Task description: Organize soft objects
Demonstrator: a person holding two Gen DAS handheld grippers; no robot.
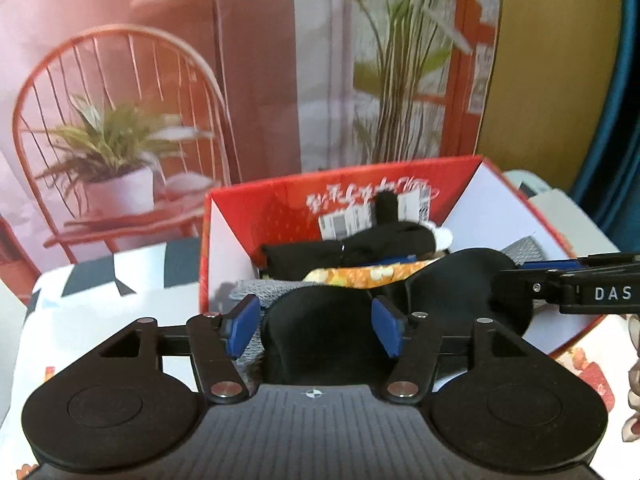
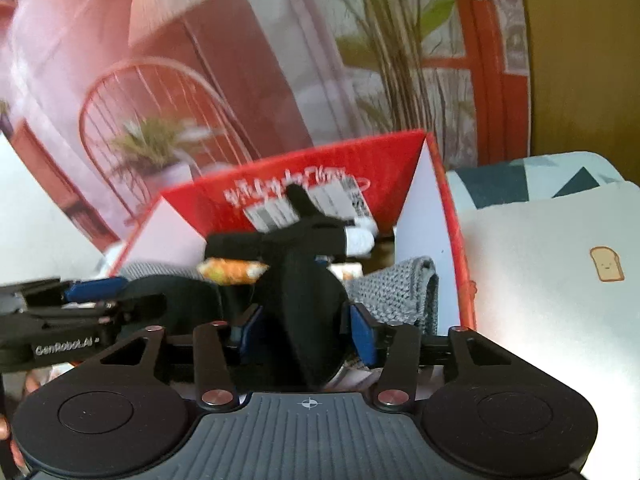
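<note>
Over the red box (image 1: 496, 200), a black eye mask (image 1: 320, 320) is lying crosswise, spanning both grippers. The left gripper (image 1: 316, 326) is standing apart around one cup, pads clear; the right gripper (image 2: 308, 334) is standing apart around the other.

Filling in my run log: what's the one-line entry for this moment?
stage: placing black sleep mask in red box | left gripper: open, pads clear | right gripper: open around mask | box: gray knit, black garments

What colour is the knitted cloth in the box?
Grey; the knitted cloth shows best in the right wrist view.
</note>
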